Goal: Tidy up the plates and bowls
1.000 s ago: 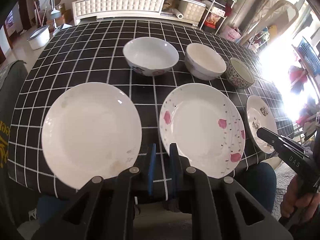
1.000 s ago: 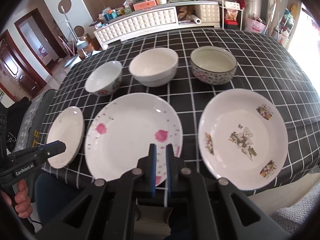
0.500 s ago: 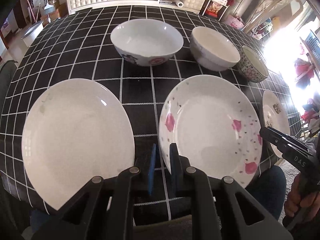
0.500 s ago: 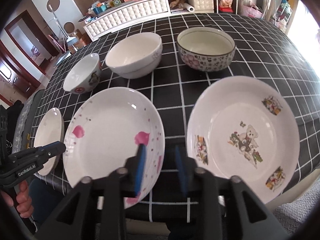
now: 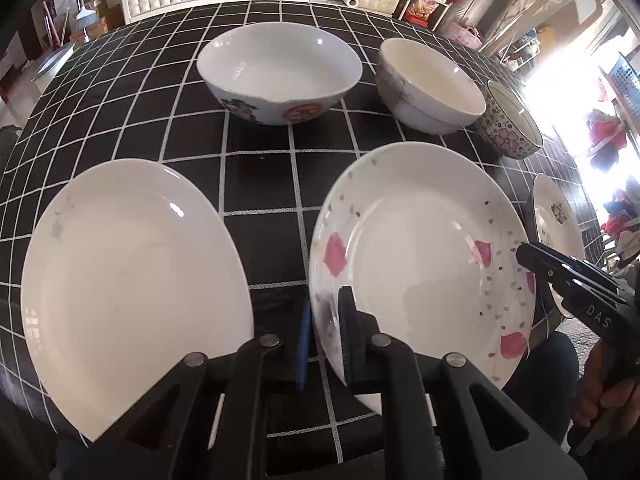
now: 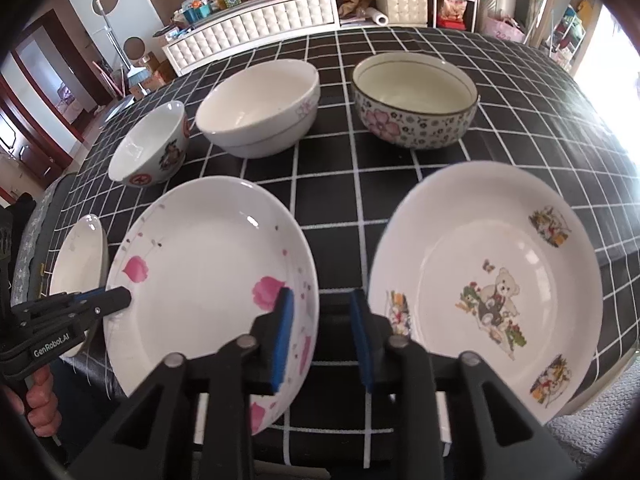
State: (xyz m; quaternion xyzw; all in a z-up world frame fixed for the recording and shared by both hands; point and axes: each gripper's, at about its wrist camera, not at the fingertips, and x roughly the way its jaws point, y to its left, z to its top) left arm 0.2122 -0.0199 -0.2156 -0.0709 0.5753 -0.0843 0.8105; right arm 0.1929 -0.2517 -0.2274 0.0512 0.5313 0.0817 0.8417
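Three plates lie along the near edge of the black checked table (image 5: 260, 168): a plain white plate (image 5: 132, 280), a pink-flower plate (image 5: 420, 256) (image 6: 212, 280) and a teddy-bear plate (image 6: 488, 284). Behind them stand a wide white bowl (image 5: 280, 68) (image 6: 152, 148), a cream bowl (image 5: 428, 80) (image 6: 260, 104) and a flowered bowl (image 6: 416, 100). My left gripper (image 5: 326, 336) straddles the left rim of the pink-flower plate, jaws narrowly apart. My right gripper (image 6: 322, 332) is open between the pink-flower and teddy-bear plates, its left pad over the pink-flower plate's right rim.
A white tufted cabinet (image 6: 260, 28) with clutter on top stands beyond the table's far edge. Shelving and bright windows lie to the right. The table's near edge runs just under both grippers.
Both grippers moved forward and lower toward the plates. My right gripper opened from shut. My left gripper slid right onto the pink-flower plate's rim and opened slightly.
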